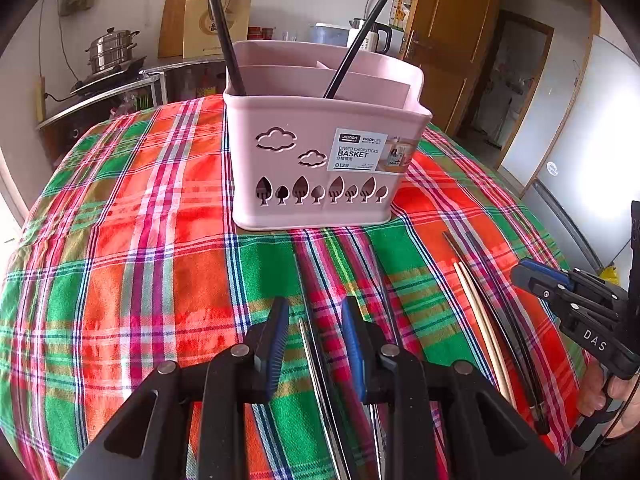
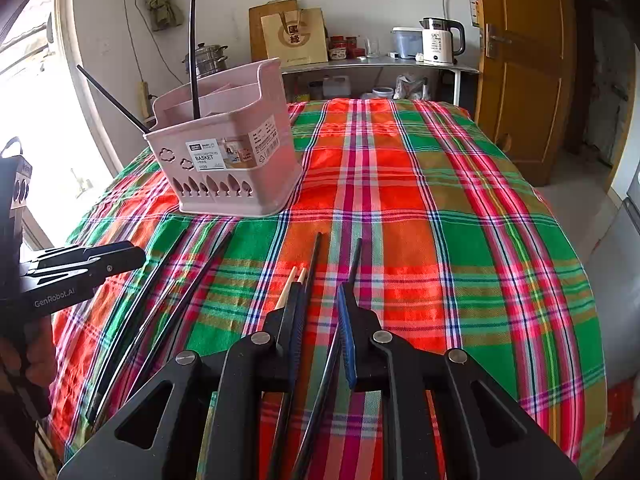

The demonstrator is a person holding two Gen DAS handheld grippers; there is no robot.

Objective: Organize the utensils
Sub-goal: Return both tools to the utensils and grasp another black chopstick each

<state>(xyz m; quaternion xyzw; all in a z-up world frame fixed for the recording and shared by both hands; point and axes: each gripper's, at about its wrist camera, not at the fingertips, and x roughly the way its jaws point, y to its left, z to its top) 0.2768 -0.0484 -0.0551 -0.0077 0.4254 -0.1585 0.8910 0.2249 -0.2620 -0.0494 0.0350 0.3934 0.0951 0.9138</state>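
A pink divided basket stands on the plaid tablecloth, with two black chopsticks leaning inside it. My left gripper is open low over the cloth. A thin dark and silvery chopstick pair lies between its blue pads, untouched. My right gripper is also open. A black chopstick runs between its fingers close to the right pad. A wooden pair and another black stick lie just left of it.
Several more dark chopsticks lie on the cloth between the two grippers. Behind the table a counter holds a kettle, a paper bag and a steel pot. A wooden door is at the right. The cloth drops off at the table's edges.
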